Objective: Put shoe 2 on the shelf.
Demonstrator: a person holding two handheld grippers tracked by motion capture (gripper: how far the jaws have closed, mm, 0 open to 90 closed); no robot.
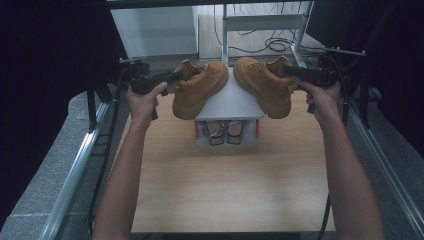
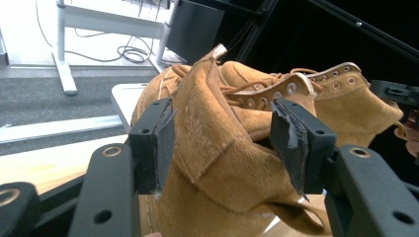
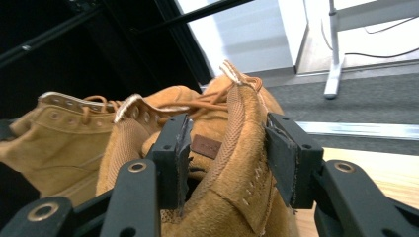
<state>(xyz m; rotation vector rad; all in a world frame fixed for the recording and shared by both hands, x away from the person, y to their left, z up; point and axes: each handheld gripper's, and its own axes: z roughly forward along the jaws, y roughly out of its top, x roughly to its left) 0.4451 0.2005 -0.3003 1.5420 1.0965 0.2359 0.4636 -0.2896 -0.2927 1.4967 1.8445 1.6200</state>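
Now, from above, my left hand (image 1: pixel 142 100) holds the left gripper (image 1: pixel 175 76) against the collar of the left boot (image 1: pixel 200 87), which tilts toe-down off the left edge of a small grey stand (image 1: pixel 230 102). That stand sits at the far middle of the wooden table (image 1: pixel 225 185), with a lower shelf (image 1: pixel 227 135) holding something I cannot make out. My left gripper view shows what the high view hides: the jaws straddle the boot's (image 2: pixel 217 158) suede heel collar, the left pad touching it and the right pad just beside the eyelet flap, a medium spread gripping the collar. The other boot (image 2: pixel 346 98) lies beyond. To the right, my right hand (image 1: pixel 322 100) holds the right gripper (image 1: pixel 292 71) at the right boot (image 1: pixel 265 85), also hanging toe-down off the stand. In my right gripper view the jaws clamp that boot's (image 3: pixel 237 163) mesh-lined heel collar between both pads, a small brown label (image 3: pixel 206 146) showing inside.
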